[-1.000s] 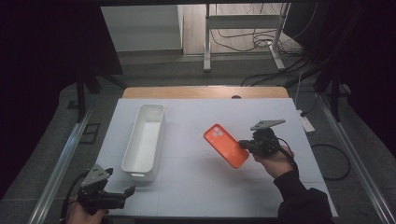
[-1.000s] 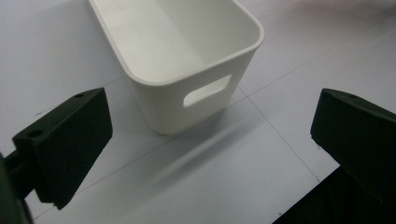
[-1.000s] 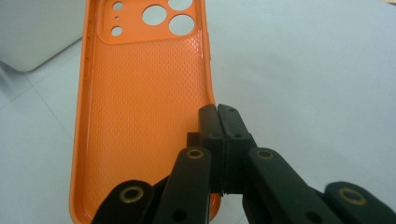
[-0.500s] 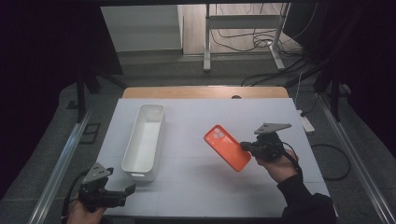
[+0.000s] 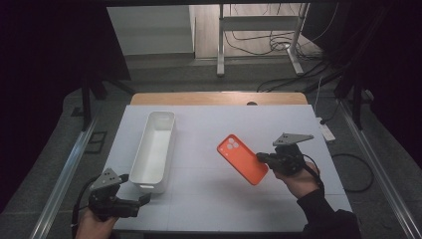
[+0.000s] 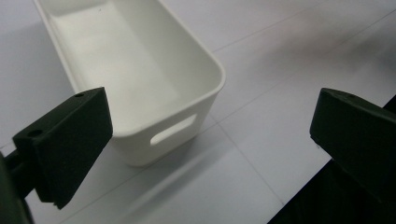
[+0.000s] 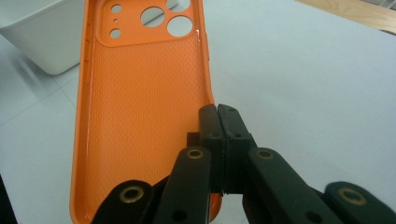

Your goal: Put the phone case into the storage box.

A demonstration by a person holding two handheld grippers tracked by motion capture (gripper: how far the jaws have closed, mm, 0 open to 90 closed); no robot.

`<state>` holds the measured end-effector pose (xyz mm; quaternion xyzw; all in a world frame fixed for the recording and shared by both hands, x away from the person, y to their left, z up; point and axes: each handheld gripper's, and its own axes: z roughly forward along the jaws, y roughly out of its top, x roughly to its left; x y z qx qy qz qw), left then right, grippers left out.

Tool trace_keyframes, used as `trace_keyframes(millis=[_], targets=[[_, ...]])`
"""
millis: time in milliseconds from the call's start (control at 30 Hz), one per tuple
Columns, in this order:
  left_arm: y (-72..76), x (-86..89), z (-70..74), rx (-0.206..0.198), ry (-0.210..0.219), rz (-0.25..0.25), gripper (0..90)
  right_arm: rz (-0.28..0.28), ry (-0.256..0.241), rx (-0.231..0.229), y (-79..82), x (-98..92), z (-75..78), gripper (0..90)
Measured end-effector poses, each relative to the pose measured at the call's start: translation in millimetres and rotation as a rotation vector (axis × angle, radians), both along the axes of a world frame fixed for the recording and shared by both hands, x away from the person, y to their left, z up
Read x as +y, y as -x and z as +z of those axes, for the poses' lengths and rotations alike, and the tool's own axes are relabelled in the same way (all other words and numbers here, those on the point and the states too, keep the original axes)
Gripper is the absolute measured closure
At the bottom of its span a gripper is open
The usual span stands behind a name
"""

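Observation:
An orange phone case (image 5: 242, 159) with camera cutouts hangs above the white table, held by its right edge. My right gripper (image 5: 262, 158) is shut on that edge; in the right gripper view the case (image 7: 144, 102) shows its textured inside and the jaws of the right gripper (image 7: 218, 121) pinch its side wall. A long white bin (image 5: 154, 149) stands empty at the left of the table. My left gripper (image 5: 143, 199) stands open near the table's front left corner, just in front of the bin's near end (image 6: 154, 116), with nothing between its fingers (image 6: 70, 140).
The white table (image 5: 209, 199) has a wooden strip (image 5: 219, 98) along its far edge. Metal rails run down both sides. A white power strip (image 5: 327, 132) lies off the right edge. Cables and a stand sit on the floor beyond.
The right gripper has drifted slightly to the right with the orange case. The left gripper has barely moved.

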<state>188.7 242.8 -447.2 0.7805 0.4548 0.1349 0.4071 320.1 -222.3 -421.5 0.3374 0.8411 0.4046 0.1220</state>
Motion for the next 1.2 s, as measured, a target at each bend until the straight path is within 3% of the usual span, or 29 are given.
trace_keyframes(millis=[233,667,967,1200], targets=[[-8.9,-6.1,9.0,-0.011,0.046,-0.031,0.0,-0.001,-0.008,-0.007,2.6,-2.0,1.4,88.8],[-33.2,-19.1,13.8,0.024,0.095,-0.073,0.0,-0.003,-0.012,-0.011,6.0,-2.9,2.9,88.8],[-47.9,-36.7,17.1,0.019,0.068,-0.121,0.0,-0.01,-0.011,-0.019,5.7,-4.1,3.4,88.8],[-59.0,-48.4,18.3,0.026,0.077,-0.149,0.0,-0.024,-0.011,-0.026,5.6,-4.6,4.4,88.8]])
